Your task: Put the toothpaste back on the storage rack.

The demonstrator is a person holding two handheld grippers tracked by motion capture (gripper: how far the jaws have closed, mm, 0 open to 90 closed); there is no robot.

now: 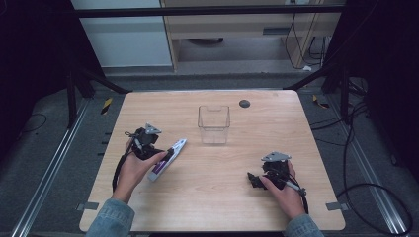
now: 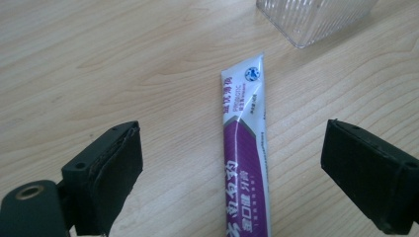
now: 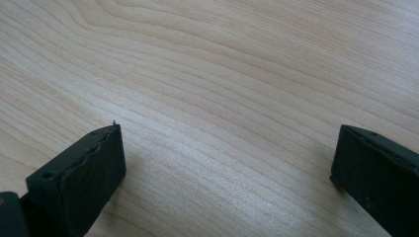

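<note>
1. The left gripper sits at the left of the light wooden table, held in the person's left hand. Its two black jaws stand wide apart, pressing on nothing.
2. Between those jaws lies the flat purple-and-white plastic toothpaste tube. It rests on the wood, and in the left gripper view neither pad touches it.
3. The tube's long axis runs straight away from the left gripper, its flat crimped white end pointing toward the clear ribbed plastic cup. The jaws therefore straddle its width, which looks like the right way round for a pinch across the narrow side.
4. The cup stands upright near the table's middle, beyond the tube's far end and apart from it.
5. The right gripper rests at the right of the table, well apart from tube and cup. Its jaws are spread over bare wood, holding nothing.
6. The left hand is plainly nearer, so the pick-up likely falls to it.
</note>
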